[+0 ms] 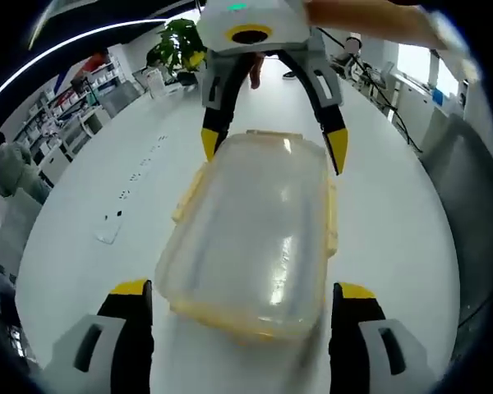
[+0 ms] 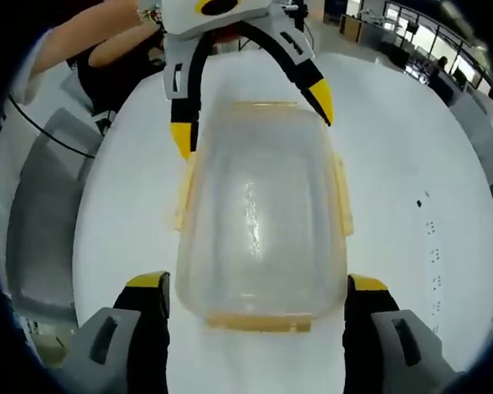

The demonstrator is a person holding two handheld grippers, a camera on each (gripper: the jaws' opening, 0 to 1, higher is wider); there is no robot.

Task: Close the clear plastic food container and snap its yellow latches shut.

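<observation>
My left gripper (image 1: 242,300) has its fingers spread wide, gripping nothing, astride the near end of the clear container (image 1: 255,234) on the white tabletop (image 1: 394,222). It looks light, slick and flexible, so I'd press its yellow latches (image 1: 332,217). Beyond, my right gripper (image 1: 273,149) straddles the far end, equally wide.

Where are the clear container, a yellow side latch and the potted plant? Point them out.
clear container (image 1: 255,222), left gripper view, middle of lid.
yellow side latch (image 2: 342,197), right gripper view, the flap.
potted plant (image 1: 179,43), left gripper view, leaves.
</observation>
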